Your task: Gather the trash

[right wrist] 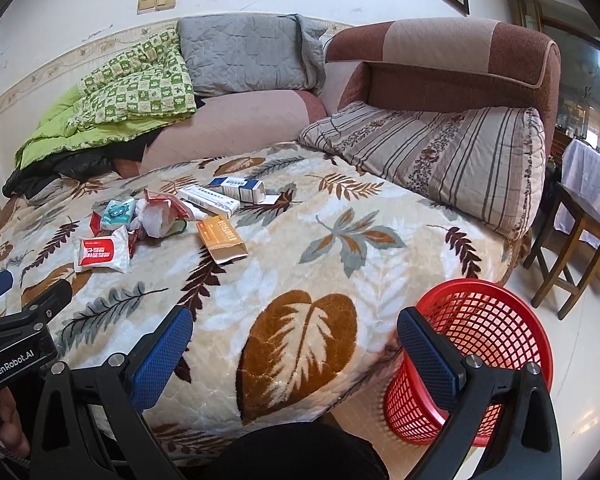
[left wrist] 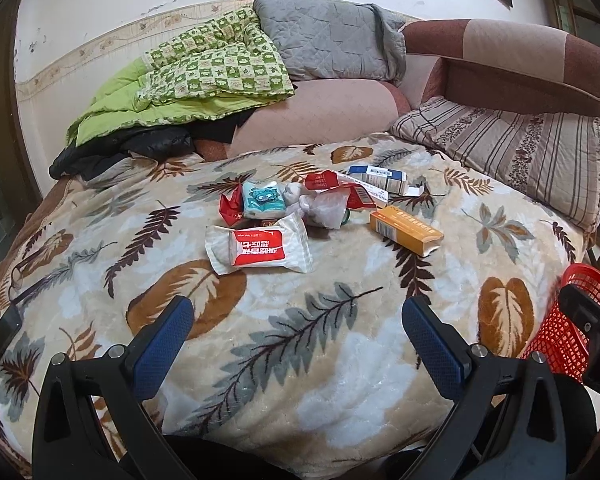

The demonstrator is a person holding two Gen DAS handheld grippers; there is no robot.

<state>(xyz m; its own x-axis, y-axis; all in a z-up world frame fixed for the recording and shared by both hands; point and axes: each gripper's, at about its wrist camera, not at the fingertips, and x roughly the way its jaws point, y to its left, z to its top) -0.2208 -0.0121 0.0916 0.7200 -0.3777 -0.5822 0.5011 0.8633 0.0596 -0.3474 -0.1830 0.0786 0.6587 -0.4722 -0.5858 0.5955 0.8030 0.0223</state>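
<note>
Trash lies in a loose heap on the leaf-patterned blanket [left wrist: 300, 360]. Nearest is a white and red wipes pack [left wrist: 260, 248] [right wrist: 102, 255]. Behind it are a teal tissue pack [left wrist: 262, 200] [right wrist: 118, 213], a crumpled clear bag [left wrist: 326, 210] [right wrist: 156, 220], red wrappers [left wrist: 230, 208] and a blue and white box [left wrist: 380, 178] [right wrist: 242, 189]. An orange box [left wrist: 406, 230] [right wrist: 220, 240] lies to the right. My left gripper [left wrist: 298, 322] hovers open, short of the wipes pack, holding nothing. My right gripper [right wrist: 296, 332] is open and empty beside the red mesh basket [right wrist: 480, 344] [left wrist: 562, 320].
The basket stands on the floor by the bed's right front corner. A striped pillow [right wrist: 440, 160], a grey pillow [left wrist: 328, 36], a green quilt [left wrist: 204, 68] and a dark jacket [left wrist: 120, 152] line the back. A dark phone [left wrist: 0, 336] lies at the blanket's left edge. A wooden stool [right wrist: 568, 240] stands at right.
</note>
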